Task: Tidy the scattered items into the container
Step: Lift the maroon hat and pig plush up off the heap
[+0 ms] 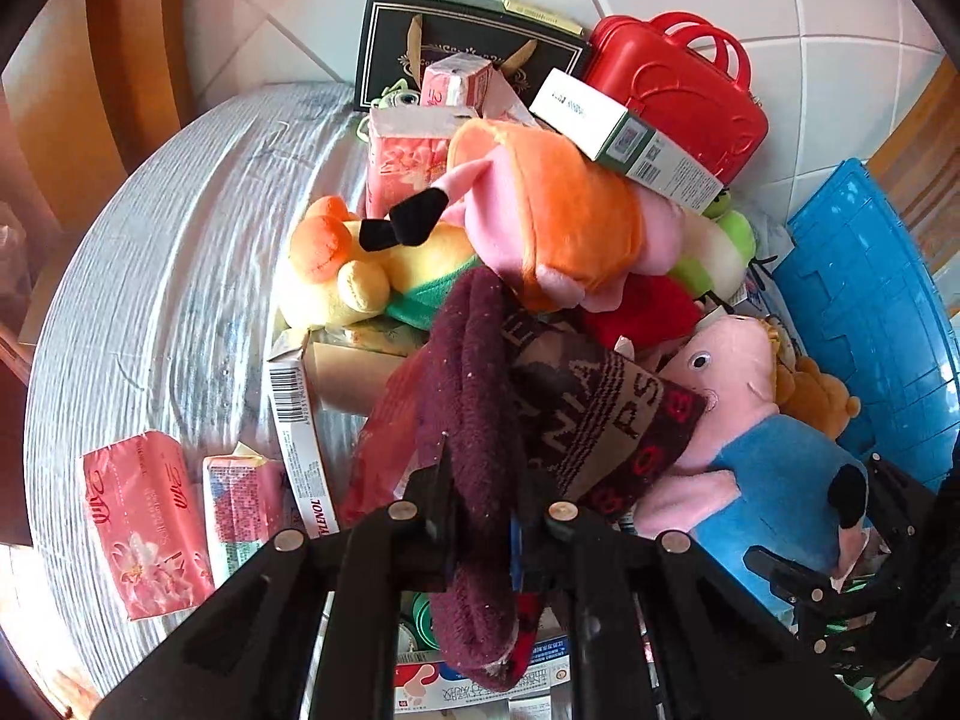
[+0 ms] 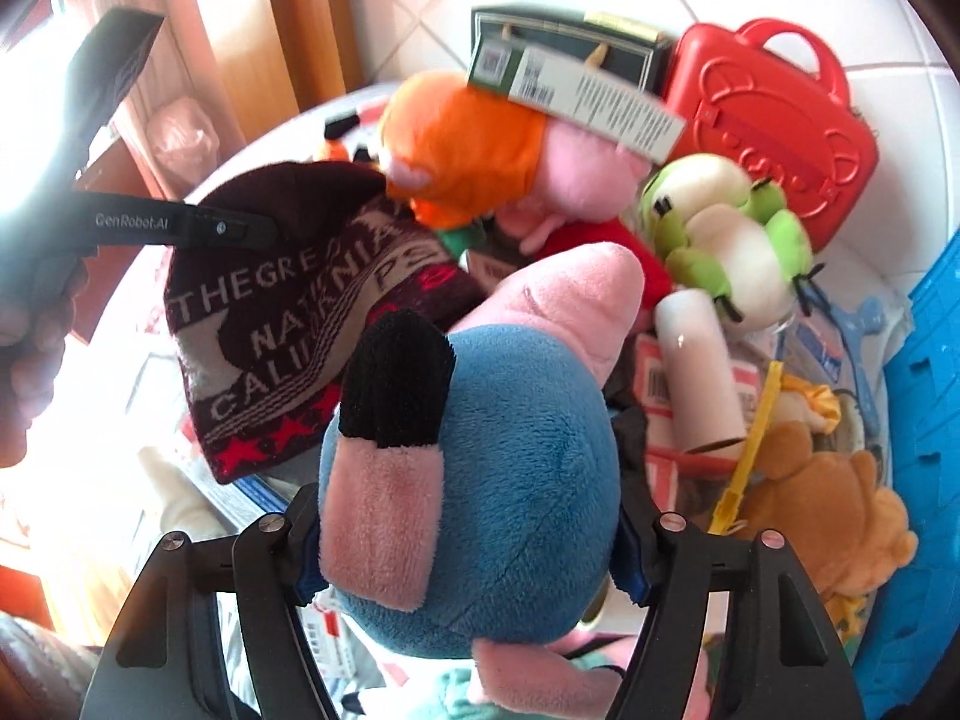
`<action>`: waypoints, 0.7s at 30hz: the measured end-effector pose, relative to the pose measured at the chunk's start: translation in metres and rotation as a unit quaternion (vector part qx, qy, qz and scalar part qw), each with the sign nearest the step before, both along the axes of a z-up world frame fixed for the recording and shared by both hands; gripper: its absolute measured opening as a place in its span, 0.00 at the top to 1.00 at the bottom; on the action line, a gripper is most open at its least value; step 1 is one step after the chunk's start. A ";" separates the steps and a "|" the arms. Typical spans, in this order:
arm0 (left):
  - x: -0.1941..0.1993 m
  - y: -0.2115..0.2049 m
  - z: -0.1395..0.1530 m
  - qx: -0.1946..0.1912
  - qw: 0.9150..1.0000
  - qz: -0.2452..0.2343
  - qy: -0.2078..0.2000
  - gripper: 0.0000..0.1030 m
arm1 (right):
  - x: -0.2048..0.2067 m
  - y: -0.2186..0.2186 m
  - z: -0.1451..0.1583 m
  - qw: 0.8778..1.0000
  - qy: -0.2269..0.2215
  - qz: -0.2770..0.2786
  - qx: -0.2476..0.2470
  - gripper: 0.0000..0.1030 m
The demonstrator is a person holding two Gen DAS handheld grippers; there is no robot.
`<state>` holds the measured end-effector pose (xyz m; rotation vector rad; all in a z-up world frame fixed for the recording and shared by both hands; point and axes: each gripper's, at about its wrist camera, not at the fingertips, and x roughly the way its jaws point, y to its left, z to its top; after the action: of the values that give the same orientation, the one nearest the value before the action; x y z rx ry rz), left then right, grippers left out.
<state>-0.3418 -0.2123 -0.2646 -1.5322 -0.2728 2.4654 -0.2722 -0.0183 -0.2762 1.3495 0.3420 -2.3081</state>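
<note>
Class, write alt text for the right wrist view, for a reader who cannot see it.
The right tool grips a pink pig plush in a blue outfit by its body, above a heap of toys and boxes. Left of it, the left tool holds a maroon knitted hat; behind sit a green frog plush and a red toy case.

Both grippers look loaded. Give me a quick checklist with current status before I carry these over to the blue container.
1. Left gripper shut on the knit hat: ok.
2. Right gripper around the blue pig plush, pads pressing its sides: ok.
3. Hat hanging free of the pile: cannot tell.
4. Blue container in view at right: ok.
5. Green-and-white box resting loosely on the orange plush, may slide: not ok.
</note>
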 end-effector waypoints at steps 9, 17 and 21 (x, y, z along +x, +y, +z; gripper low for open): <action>0.019 0.005 0.045 0.015 0.999 0.008 0.042 0.89 | 0.016 0.020 0.040 0.998 0.033 -0.019 -0.040 0.31; 0.040 0.024 0.090 0.018 0.997 0.000 0.081 0.89 | 0.037 0.049 0.075 0.995 0.060 -0.031 -0.073 0.31; 0.049 0.038 0.112 0.014 0.995 -0.001 0.099 0.89 | 0.050 0.066 0.092 0.993 0.073 -0.032 -0.085 0.31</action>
<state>-0.2929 -0.1746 -0.1527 -1.2628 -0.2700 2.5760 -0.2227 0.0476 -0.1839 1.1277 0.1457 -2.4347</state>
